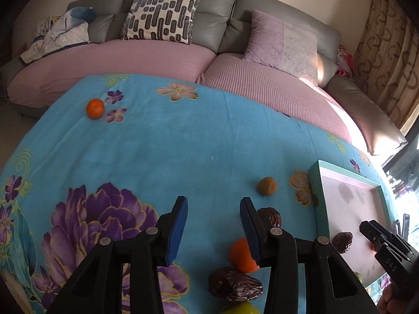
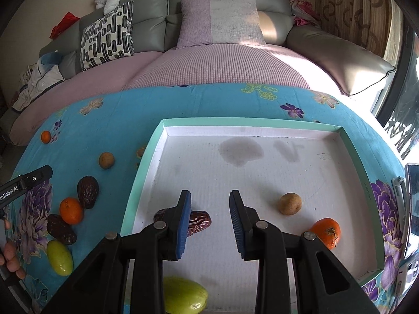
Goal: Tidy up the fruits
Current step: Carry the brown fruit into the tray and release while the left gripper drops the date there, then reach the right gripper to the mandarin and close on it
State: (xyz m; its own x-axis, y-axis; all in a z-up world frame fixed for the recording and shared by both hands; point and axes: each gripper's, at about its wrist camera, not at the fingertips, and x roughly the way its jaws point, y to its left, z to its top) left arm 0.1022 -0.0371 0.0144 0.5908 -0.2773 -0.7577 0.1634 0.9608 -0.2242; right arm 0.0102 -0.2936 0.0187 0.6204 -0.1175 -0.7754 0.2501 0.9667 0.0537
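Sorting underway: tray (image 2: 146, 167) w/ date (image 2: 199, 221), orange (image 2: 326, 231), brown fruit (image 2: 289, 203), green one (image 2: 186, 298). Right gripper (image 2: 209, 219) apart, empty. Left gripper (image 1: 214, 231) apart over cloth; next likely orange (image 1: 241, 255) just beside.

Count from the right wrist view. Tray (image 2: 145, 172): one date (image 2: 199, 222), one tangerine (image 2: 326, 233), one brown round fruit (image 2: 290, 203), one green fruit (image 2: 186, 298). Cloth outside: two tangerines (image 2: 71, 210) (image 2: 45, 136), two dates (image 2: 88, 191) (image 2: 61, 229), one brown round fruit (image 2: 106, 160), one green fruit (image 2: 59, 257).
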